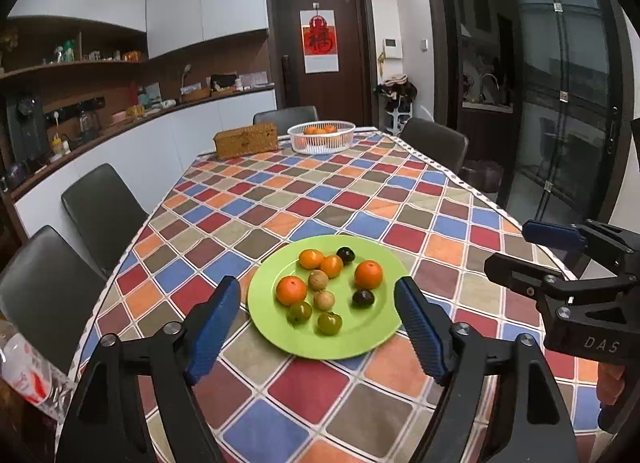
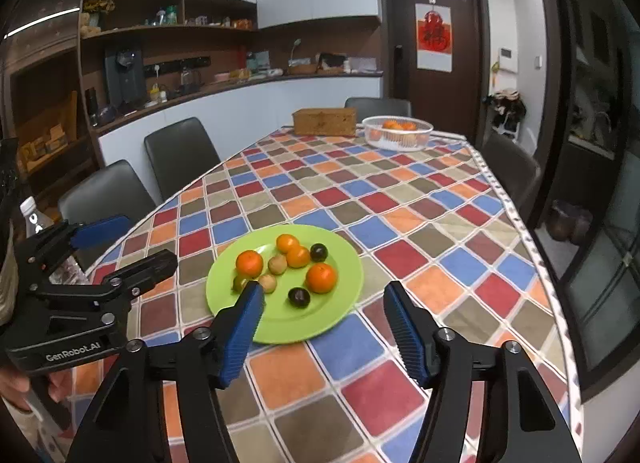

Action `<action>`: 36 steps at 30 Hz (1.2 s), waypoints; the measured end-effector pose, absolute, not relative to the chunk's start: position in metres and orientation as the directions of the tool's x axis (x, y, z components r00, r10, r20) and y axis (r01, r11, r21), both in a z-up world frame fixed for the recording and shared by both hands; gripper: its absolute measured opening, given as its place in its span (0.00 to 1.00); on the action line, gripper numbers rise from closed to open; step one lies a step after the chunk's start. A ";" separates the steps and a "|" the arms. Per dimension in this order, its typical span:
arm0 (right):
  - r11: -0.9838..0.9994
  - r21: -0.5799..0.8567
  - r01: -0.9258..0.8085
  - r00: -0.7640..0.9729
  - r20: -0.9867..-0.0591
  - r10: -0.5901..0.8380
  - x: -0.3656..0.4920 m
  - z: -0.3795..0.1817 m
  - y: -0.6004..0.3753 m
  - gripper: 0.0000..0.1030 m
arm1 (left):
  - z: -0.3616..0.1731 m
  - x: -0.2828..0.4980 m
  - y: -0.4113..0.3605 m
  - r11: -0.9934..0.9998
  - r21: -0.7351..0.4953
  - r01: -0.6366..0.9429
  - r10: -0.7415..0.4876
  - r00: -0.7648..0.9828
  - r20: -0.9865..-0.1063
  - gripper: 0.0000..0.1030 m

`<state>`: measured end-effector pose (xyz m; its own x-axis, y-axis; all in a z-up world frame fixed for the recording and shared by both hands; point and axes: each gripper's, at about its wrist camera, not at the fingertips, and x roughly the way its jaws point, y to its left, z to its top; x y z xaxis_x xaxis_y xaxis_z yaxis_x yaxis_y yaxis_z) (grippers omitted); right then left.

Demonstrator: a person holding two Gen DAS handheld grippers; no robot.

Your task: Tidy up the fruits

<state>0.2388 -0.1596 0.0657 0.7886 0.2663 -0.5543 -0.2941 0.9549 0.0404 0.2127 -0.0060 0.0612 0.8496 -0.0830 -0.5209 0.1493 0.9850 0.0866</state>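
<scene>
Both grippers spread wide and empty: left gripper [image 1: 318,327], right gripper [image 2: 324,329], hovering short of the green plate [image 1: 360,339]. Mixed fruit loose on it: tangerines [image 1: 368,274], dark plums [image 1: 363,297], green plums [image 1: 329,322]. White basket [image 1: 321,137] well apart, far end. Risks: round fruit rolling off when nudged, neighbours knocked, soft plums bruised by a hard squeeze.

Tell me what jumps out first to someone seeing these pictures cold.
The green plate near the close end of the table grabs the eye first, loaded with small fruits: four oranges, two dark ones, two tan, two green. Under it runs the loud checkered tablecloth. At the far end stands a white basket holding more oranges, beside a wicker box. The left tool and right tool both gape open, empty.
</scene>
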 end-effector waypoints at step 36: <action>0.972 0.039 -0.233 0.846 -0.486 0.222 0.134 0.070 -0.186 0.73 | 0.078 0.118 -0.019 0.986 0.070 0.150 -0.106 0.895 -0.433 0.94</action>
<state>0.1343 -0.1858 0.0700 0.8456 0.2218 -0.4856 -0.2328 0.9718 0.0386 0.1180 -0.0187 0.0783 0.8954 -0.1057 -0.4325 0.1504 0.9861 0.0704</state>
